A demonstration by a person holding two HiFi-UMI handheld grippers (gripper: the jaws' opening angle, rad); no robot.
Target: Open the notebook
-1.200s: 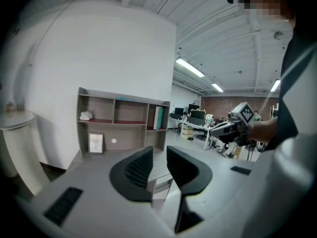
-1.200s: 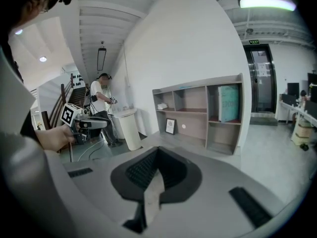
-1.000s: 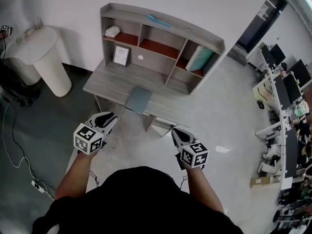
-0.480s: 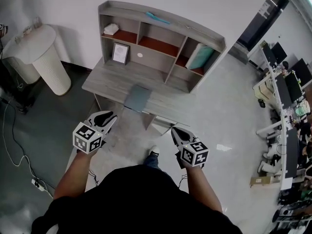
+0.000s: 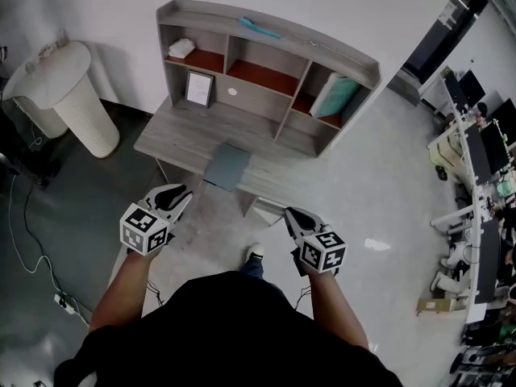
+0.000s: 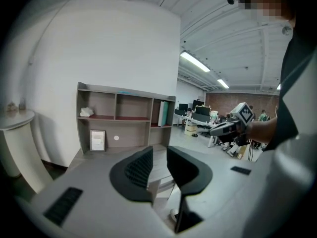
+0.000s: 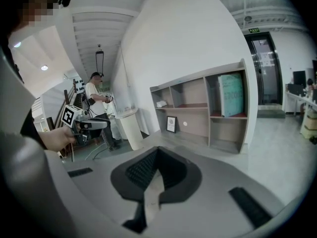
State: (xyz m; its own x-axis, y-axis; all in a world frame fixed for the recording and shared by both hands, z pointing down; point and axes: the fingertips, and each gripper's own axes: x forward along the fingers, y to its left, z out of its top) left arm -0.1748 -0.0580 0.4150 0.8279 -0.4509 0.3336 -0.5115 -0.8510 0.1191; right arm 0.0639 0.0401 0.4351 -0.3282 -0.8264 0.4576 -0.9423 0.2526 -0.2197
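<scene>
Head view: notebook (image 5: 227, 166), grey-blue, lies closed and flat on the desk (image 5: 173, 131), upper centre of frame, at the desk's front edge. Nothing rests on its cover.

Desk carries a shelf unit (image 5: 270, 55) along its back. Shelf contents:
- picture frame (image 5: 200, 89), upright, lower-left compartment
- teal book (image 5: 332, 97), leaning, right compartment
- white item, upper-left compartment; type can't be made out

White round stand (image 5: 68, 95) sits on the floor at frame left, beside the desk.

Left tongs (image 5: 181, 193): lower left of centre, held over the floor, pointing up-frame toward the desk. Jaws apart, clear gap, nothing between them (left gripper view shows only desk and floor through the gap). No contact w/ notebook; well apart from it.

Right tongs (image 5: 292, 216): lower right of centre, also over the floor and aimed toward the desk. Jaws together at the tips, nothing clamped (right gripper view). Well apart from notebook.

A shoe (image 5: 254, 254) shows on the floor between the two tongs, bottom centre.
</scene>
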